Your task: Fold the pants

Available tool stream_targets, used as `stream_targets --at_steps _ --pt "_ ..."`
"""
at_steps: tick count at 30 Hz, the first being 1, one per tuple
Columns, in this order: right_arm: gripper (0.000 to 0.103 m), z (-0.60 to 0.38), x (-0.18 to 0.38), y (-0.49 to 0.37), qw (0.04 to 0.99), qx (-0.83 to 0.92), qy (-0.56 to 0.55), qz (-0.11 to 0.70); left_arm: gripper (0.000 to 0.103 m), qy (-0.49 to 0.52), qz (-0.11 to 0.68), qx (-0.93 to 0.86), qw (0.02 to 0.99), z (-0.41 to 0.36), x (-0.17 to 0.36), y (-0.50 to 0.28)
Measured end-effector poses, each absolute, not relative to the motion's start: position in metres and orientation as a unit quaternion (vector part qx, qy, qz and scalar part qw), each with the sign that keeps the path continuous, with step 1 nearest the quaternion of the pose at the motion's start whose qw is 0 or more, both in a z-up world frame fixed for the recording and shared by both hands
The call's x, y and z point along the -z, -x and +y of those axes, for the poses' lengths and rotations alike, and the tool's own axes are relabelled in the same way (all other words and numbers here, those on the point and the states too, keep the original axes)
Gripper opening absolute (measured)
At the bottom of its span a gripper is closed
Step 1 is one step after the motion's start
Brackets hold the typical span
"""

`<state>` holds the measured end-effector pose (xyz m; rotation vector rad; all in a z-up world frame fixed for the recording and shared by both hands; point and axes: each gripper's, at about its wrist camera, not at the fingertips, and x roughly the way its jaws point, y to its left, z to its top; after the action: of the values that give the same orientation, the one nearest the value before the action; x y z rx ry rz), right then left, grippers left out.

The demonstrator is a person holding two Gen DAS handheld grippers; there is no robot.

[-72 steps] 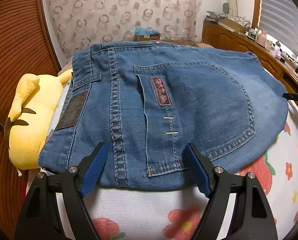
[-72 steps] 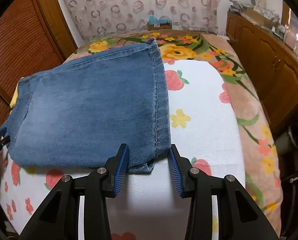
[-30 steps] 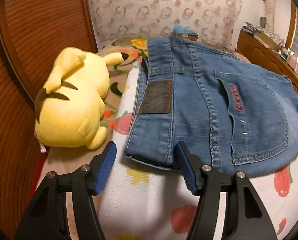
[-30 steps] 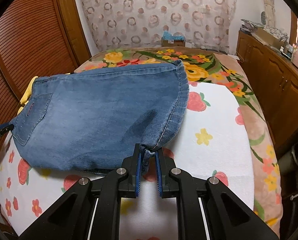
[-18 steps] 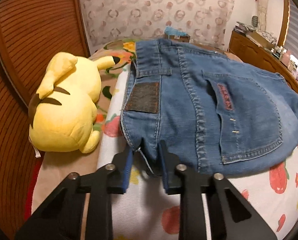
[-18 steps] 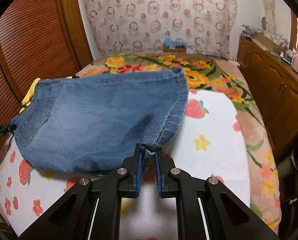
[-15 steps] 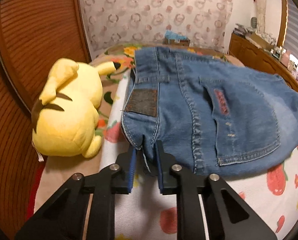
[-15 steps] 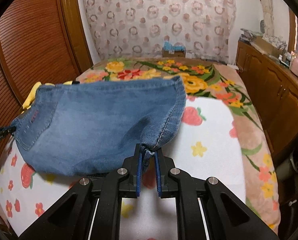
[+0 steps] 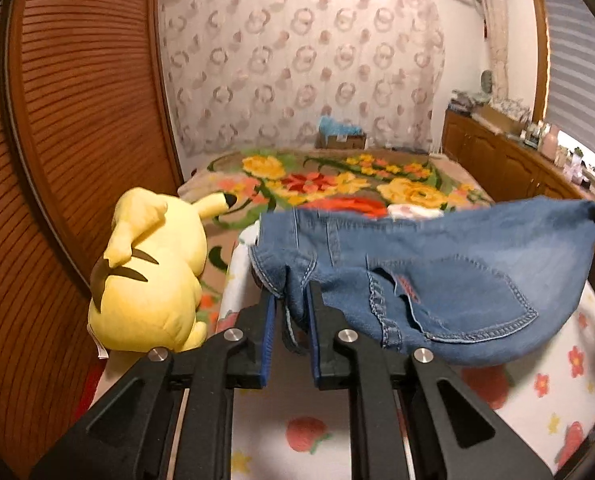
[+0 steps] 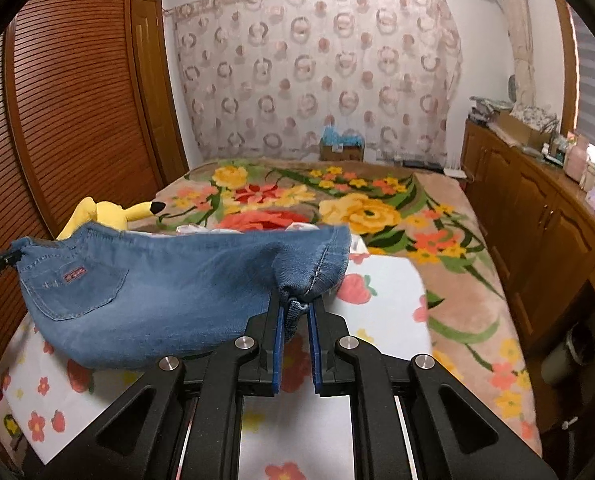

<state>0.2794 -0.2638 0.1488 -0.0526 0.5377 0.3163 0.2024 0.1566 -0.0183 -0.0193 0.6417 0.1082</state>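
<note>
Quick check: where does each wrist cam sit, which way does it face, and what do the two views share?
Left wrist: on the left gripper, facing up the bed; its own fingers clamp the jeans at the waist; plush beside.
Right wrist: on the right gripper, facing the same way; fingers clamp the hem corner.
Shared: jeans, plush, bed, curtain.

Black tool — blue pads, silver screws.

L gripper pinching jeans waistband, plush beside

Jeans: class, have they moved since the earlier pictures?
Yes. The jeans, pinched by both grippers, now hang above the bed, level with the plush toy.
</note>
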Motion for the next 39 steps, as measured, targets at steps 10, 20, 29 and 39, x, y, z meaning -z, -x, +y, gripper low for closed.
stream_targets --at_steps 10,20,29,39 --pt "0.010 -0.286 -0.144 -0.200 0.958 -0.134 0.027 0.251 0.015 0.012 0.294 -0.020 0.955 0.132 0.007 -0.144" --pt "0.010 -0.298 -0.132 -0.121 0.957 -0.122 0.020 0.264 0.015 0.026 0.305 0.016 0.952 0.108 0.022 -0.076" --pt "0.010 -0.301 -0.087 -0.134 0.940 -0.120 -0.025 0.317 0.015 0.019 0.351 0.009 0.936 0.099 0.067 -0.061" --pt "0.011 -0.308 -0.085 -0.123 0.938 -0.114 -0.036 0.324 0.020 0.004 0.358 0.003 0.934 0.097 0.074 -0.054"
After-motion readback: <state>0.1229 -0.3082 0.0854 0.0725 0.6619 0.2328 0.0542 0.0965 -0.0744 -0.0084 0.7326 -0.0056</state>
